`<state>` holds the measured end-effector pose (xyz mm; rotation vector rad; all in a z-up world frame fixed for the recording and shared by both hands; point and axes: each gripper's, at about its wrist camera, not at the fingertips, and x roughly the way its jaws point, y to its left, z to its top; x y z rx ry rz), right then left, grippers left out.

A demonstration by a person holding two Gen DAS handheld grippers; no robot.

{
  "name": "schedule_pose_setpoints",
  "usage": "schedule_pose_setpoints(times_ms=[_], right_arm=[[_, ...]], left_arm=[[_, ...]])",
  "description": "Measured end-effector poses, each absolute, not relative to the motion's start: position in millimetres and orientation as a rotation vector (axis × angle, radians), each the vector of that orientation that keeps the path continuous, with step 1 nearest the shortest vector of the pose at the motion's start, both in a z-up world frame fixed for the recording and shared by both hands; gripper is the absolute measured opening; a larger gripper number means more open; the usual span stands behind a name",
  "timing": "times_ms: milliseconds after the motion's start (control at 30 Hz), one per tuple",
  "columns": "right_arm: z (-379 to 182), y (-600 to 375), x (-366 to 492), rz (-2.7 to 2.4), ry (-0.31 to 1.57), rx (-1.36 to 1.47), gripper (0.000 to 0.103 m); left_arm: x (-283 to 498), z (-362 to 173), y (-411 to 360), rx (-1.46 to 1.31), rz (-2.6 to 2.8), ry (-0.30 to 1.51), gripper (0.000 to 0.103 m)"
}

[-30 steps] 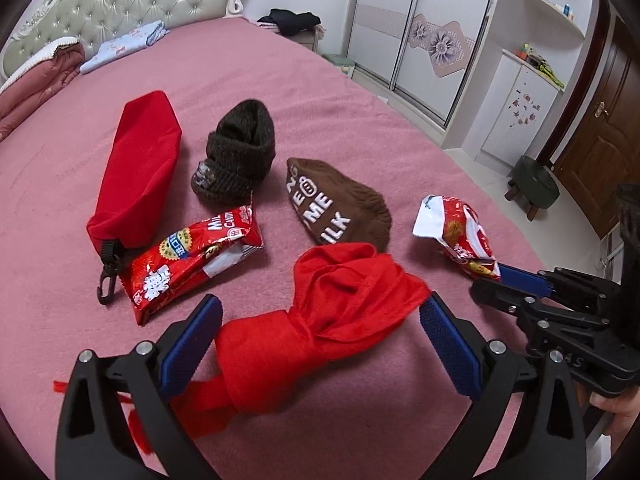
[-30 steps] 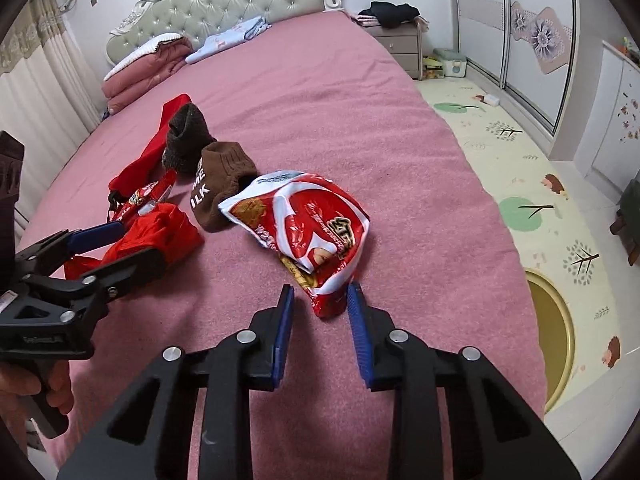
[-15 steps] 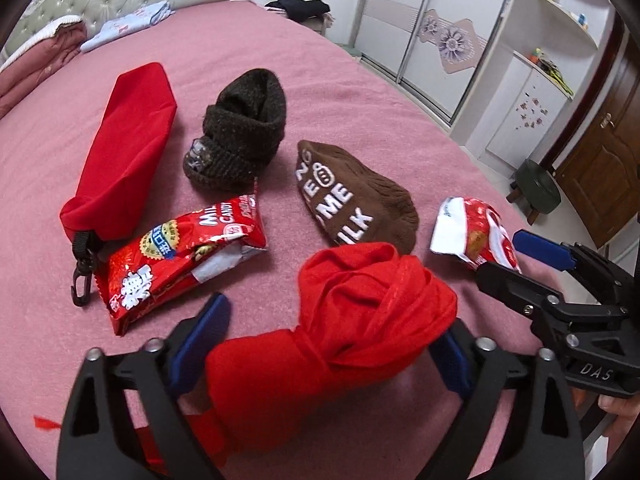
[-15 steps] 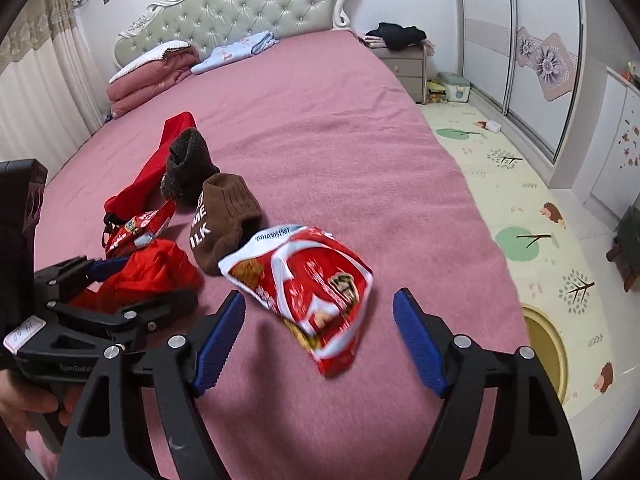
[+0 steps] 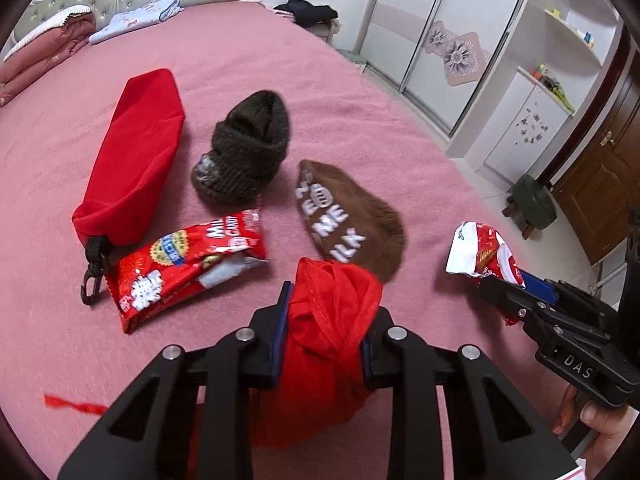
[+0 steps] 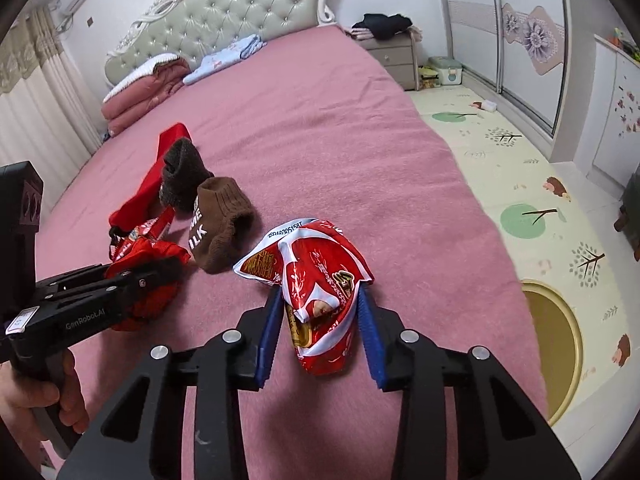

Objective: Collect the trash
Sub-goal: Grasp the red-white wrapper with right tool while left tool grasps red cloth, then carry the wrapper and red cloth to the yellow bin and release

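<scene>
My left gripper (image 5: 326,308) is shut on a knotted red cloth bundle (image 5: 332,344) on the pink bed (image 5: 280,80). A red candy wrapper (image 5: 188,264) lies just left of it, torn open. My right gripper (image 6: 318,300) is closing its jaws on a crumpled red and white snack wrapper (image 6: 316,272), and both blue pads touch its sides. In the left wrist view that snack wrapper (image 5: 480,252) sticks up from the right gripper (image 5: 508,284) at the right. The right wrist view shows the left gripper (image 6: 160,276) at the left, with the red bundle (image 6: 152,252) in it.
A red pouch (image 5: 132,152) with a black clip, a dark knit hat (image 5: 248,152) and a brown knit hat (image 5: 348,224) lie behind the wrappers. Folded bedding (image 6: 140,92) sits by the headboard. The bed's edge drops to a play mat (image 6: 520,160) on the right.
The left jaws closed from wide open onto the red bundle. The right jaws opened wide around the snack wrapper, then closed in on it, crumpling it.
</scene>
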<state>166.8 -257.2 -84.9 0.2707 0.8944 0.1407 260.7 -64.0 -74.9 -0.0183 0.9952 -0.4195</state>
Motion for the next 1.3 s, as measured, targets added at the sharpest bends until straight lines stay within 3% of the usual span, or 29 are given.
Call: schedule_pose_setpoints(times_ms=[700,1300], right_arm=[[-51,-366,71,0.004,0.788,0.363,0.036],[-92,-489,28,-0.191,0.814,0.513,0.036]], left_arm=[[190,-38,-202,-0.074,-0.613,0.968,0.027],[192,-68,-342,-0.048,-0.733,1.074,0.027]])
